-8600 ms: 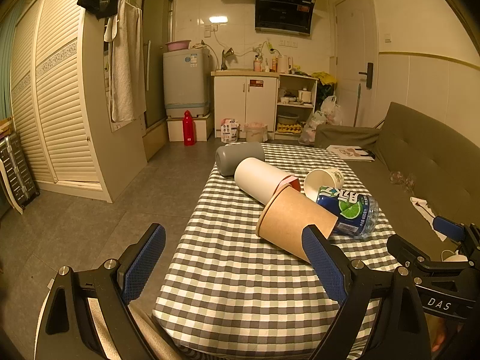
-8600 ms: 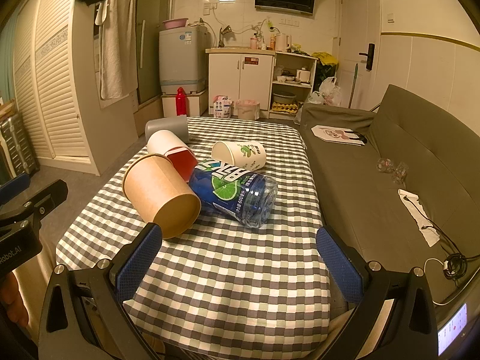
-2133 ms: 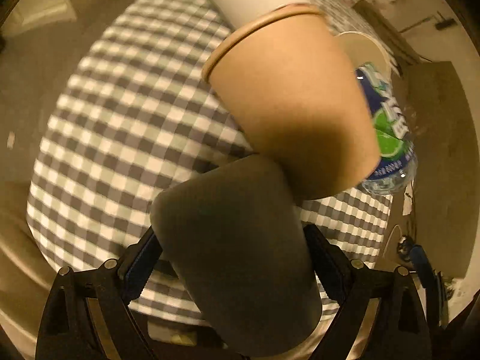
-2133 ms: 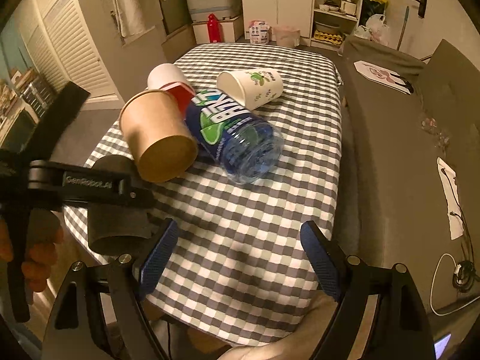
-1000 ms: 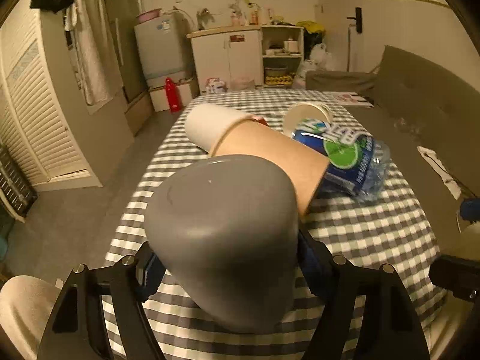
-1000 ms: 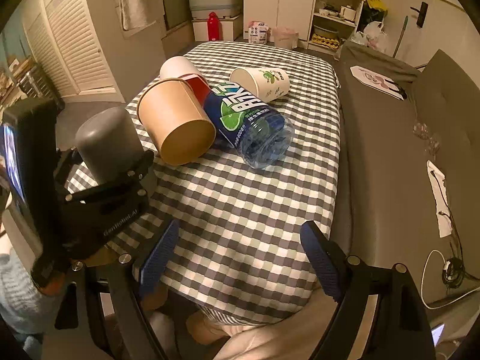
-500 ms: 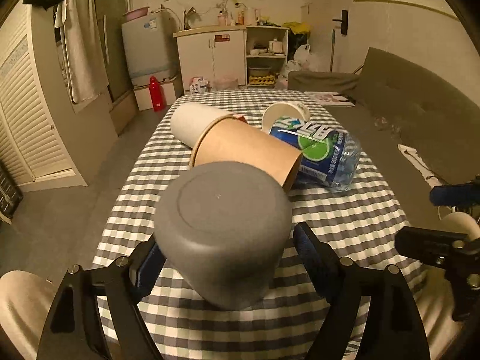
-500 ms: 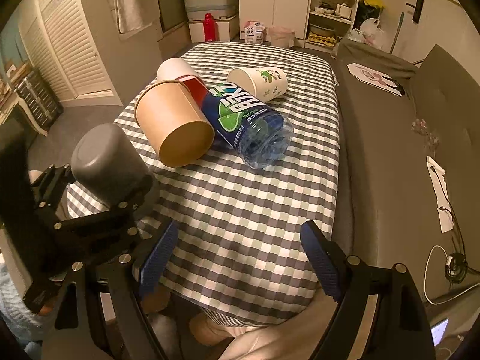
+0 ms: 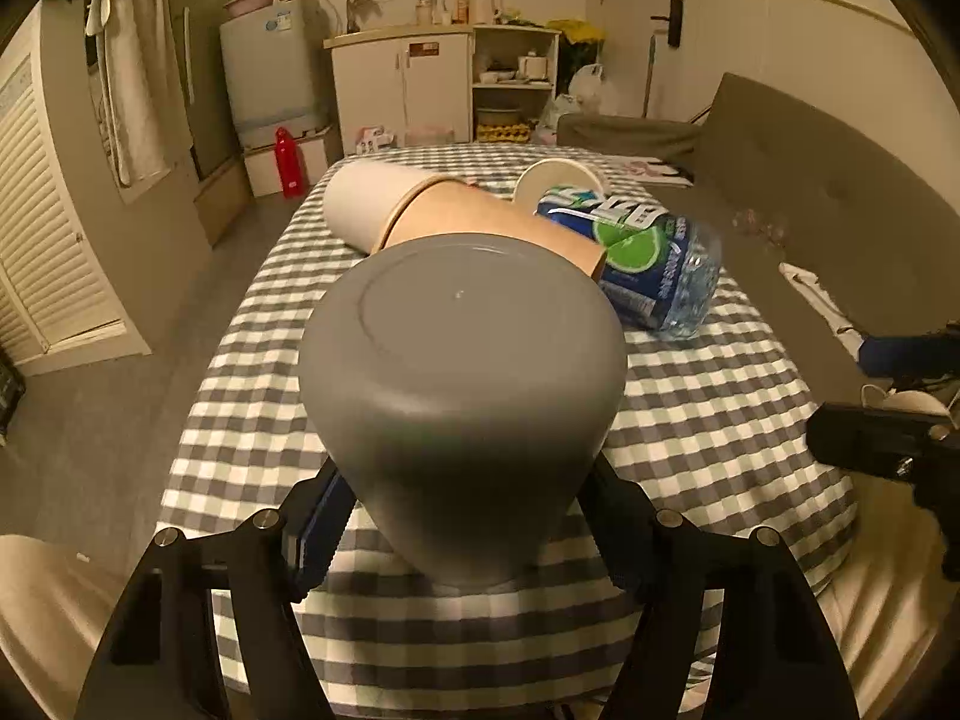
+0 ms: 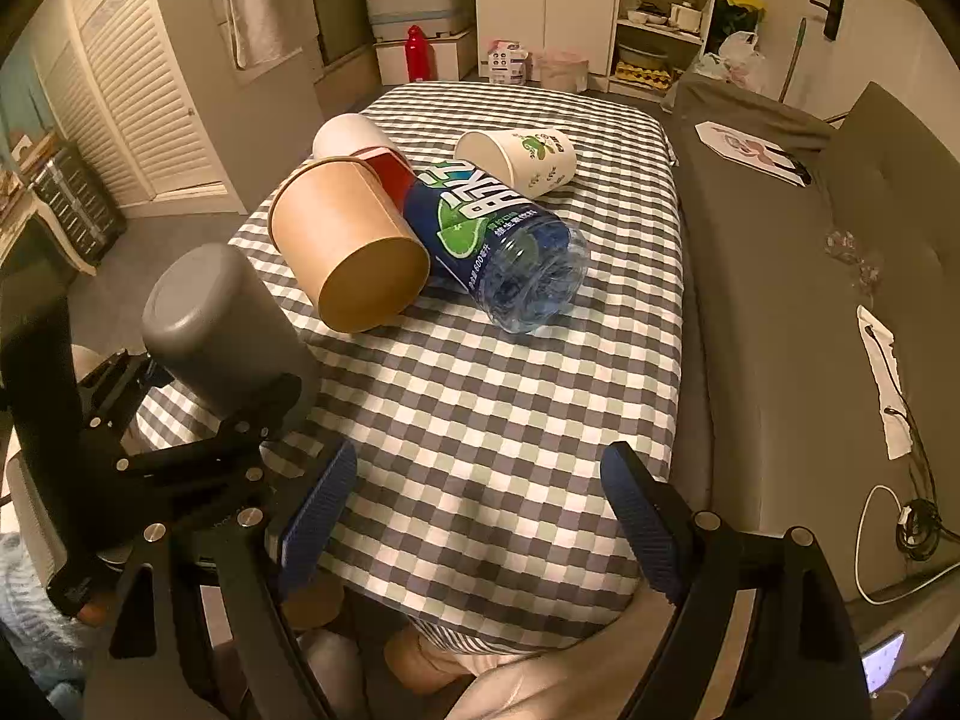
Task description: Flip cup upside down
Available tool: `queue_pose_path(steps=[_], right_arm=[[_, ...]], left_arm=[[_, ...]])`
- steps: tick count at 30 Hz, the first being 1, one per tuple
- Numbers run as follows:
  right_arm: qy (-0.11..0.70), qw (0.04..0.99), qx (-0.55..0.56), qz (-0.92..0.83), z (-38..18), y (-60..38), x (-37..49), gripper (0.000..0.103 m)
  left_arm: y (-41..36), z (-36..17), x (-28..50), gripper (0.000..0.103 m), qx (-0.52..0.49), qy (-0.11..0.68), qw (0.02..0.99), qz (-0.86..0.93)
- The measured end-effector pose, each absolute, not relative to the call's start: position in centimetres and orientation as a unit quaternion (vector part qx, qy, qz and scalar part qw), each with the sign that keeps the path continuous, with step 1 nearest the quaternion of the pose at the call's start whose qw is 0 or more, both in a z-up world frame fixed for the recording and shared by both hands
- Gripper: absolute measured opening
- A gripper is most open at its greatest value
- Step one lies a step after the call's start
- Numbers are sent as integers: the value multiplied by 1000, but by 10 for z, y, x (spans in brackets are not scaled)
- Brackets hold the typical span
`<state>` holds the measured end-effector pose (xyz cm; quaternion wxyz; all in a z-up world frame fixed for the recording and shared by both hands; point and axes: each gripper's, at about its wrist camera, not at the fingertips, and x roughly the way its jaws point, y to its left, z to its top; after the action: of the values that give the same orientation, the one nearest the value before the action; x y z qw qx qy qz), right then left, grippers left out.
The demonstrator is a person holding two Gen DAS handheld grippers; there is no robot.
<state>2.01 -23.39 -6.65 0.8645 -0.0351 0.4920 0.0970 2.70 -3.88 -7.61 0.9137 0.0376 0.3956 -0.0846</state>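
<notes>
The grey cup is held between the pads of my left gripper, base up and mouth down, at the near left corner of the checkered table. The right wrist view shows the same cup in the left gripper, tilted slightly; I cannot tell whether its rim touches the cloth. My right gripper is open and empty above the table's near edge.
A brown paper cup, a white and red cup, a blue plastic bottle and a printed paper cup lie on their sides mid-table. A grey sofa runs along the right. The floor drops off left.
The grey cup, taken from the far table earlier, has been turned base-up. Over the last second it came more upright and lower at the near left corner. The right gripper stayed open.
</notes>
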Motion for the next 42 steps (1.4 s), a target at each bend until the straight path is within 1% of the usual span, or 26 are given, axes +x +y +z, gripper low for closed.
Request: queue_pose_path(steps=[7, 12, 15, 18, 19, 20, 22, 24, 29, 34, 42], right_arm=[[495, 863, -32, 94, -70, -235, 22, 84], [497, 862, -30, 92, -71, -236, 22, 84], [497, 863, -28, 89, -70, -237, 22, 84], [495, 864, -26, 89, -68, -238, 21, 84], [492, 866, -25, 88, -66, -238, 21, 84], [491, 867, -24, 88, -65, -239, 20, 84], [484, 871, -19, 86, -61, -240, 19, 84], [476, 875, -15, 85, -56, -240, 17, 84], [445, 892, -5, 86, -40, -239, 8, 84], [408, 909, -3, 91, -27, -232, -3, 84], [376, 922, 7, 88, -25, -221, -23, 84]], left_arm=[[-45, -73, 36, 73, 35, 364, 928, -78], [-49, -85, 37, 73, 56, 370, 924, -81], [-47, -84, 37, 73, 48, 375, 922, -84], [-45, -83, 33, 76, 45, 376, 922, -78], [-45, -81, 32, 83, 50, 377, 922, -72], [-44, -80, 30, 84, 53, 374, 923, -69], [-43, -73, 24, 85, 53, 365, 927, -71], [-43, -66, 19, 89, 50, 365, 927, -74], [-31, -46, 2, 89, 29, 352, 932, -83], [-14, -22, -21, 89, 7, 324, 943, -79], [23, -2, -37, 89, -26, 304, 951, -42]])
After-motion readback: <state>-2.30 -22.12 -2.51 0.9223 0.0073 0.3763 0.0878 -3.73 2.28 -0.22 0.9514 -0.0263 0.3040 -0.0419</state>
